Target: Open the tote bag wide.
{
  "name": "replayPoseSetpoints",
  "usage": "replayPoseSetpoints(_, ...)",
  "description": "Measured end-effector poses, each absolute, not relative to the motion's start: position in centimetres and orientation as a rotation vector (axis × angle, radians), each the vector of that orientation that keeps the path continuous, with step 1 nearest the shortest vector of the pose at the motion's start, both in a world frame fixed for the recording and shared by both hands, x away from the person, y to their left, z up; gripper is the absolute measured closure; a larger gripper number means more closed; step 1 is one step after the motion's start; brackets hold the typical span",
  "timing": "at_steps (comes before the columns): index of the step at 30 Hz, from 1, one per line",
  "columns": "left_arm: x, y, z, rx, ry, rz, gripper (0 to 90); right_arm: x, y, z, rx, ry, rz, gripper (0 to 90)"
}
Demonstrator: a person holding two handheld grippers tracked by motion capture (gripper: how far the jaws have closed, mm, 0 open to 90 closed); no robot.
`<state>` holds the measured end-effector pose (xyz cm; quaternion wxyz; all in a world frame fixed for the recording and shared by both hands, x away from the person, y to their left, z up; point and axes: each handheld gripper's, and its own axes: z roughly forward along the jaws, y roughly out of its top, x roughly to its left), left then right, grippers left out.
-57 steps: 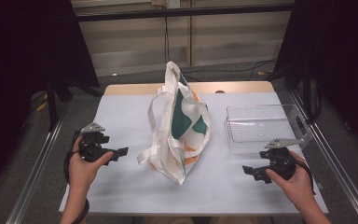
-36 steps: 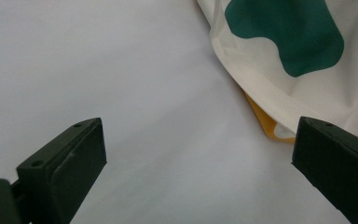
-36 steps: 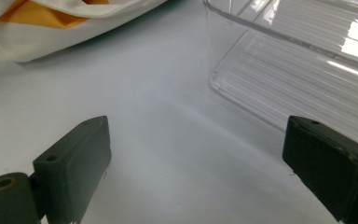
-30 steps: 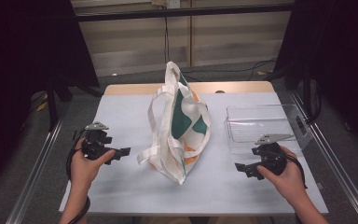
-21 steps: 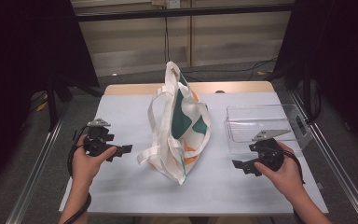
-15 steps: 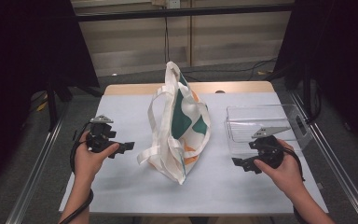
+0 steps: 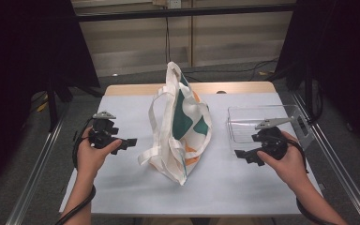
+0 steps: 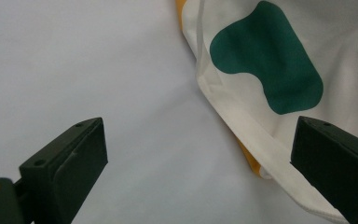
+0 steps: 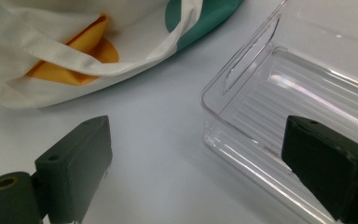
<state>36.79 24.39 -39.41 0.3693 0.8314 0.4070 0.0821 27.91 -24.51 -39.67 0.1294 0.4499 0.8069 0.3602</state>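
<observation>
Both hand-held grippers have moved inward and forward since earlier: left hand-held gripper (image 7: 127,142) nearer tote bag (image 7: 183,129), right hand-held gripper (image 7: 242,155) beside clear tray (image 7: 243,123); jaws of both spread wide, empty.

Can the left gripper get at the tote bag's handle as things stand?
Probably yes. The left gripper has its jaws open and aimed at the tote bag, with bare table between them. The handle lies just ahead of one jaw, unblocked.

Bare table (image 7: 122,187) is lying open to your left and near side; the tote bag (image 7: 183,126) is blocking the middle, the clear tray (image 7: 243,123) crowding the far right.
</observation>
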Motion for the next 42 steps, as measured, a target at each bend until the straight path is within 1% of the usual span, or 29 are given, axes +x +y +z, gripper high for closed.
replayPoseSetpoints(3,37.0,24.3,-39.2,2.133,1.034,0.193,3.5,28.4,-24.7,-39.4,1.317,2.332,1.052,8.3)
replayPoseSetpoints(7,37.4,24.0,-38.9,2.124,1.041,0.214,3.6,29.2,-25.0,-39.0,1.318,2.322,1.034,8.3)
replayPoseSetpoints(10,37.8,23.9,-38.8,2.127,1.038,0.201,3.6,29.9,-25.2,-38.8,1.317,2.314,1.024,8.3)
replayPoseSetpoints(24,39.3,23.1,-38.7,2.127,1.039,0.192,3.8,32.8,-25.9,-38.7,1.354,2.294,1.004,8.4)
replayPoseSetpoints(29,39.8,22.9,-38.3,2.146,1.028,0.191,3.9,33.6,-25.7,-38.7,1.362,2.291,1.004,8.5)
replayPoseSetpoints(33,40.2,22.4,-38.1,2.127,1.036,0.193,4.1,34.2,-25.5,-38.7,1.356,2.291,1.013,8.6)
replayPoseSetpoints(34,40.4,22.5,-38.0,2.156,1.016,0.194,4.3,34.3,-25.4,-38.7,1.357,2.290,1.012,8.8)
replayPoseSetpoints(35,40.5,22.3,-38.0,2.131,1.032,0.195,4.3,34.5,-25.4,-38.7,1.347,2.294,1.008,8.8)
replayPoseSetpoints(37,40.8,22.3,-37.9,2.149,1.022,0.187,4.5,34.7,-25.3,-38.7,1.349,2.291,0.997,8.8)
replayPoseSetpoints(38,40.8,22.1,-37.9,2.128,1.039,0.195,4.6,34.9,-25.2,-38.6,1.359,2.286,1.005,8.8)
replayPoseSetpoints(39,41.0,22.2,-37.8,2.157,1.024,0.195,4.7,35.0,-25.2,-38.6,1.356,2.287,1.011,8.8)
replayPoseSetpoints(40,41.0,22.0,-37.9,2.126,1.037,0.188,4.7,35.1,-25.2,-38.7,1.367,2.287,1.008,8.8)
replayPoseSetpoints(42,41.3,21.8,-37.8,2.125,1.027,0.195,4.9,35.3,-25.1,-38.7,1.358,2.284,1.015,9.0)
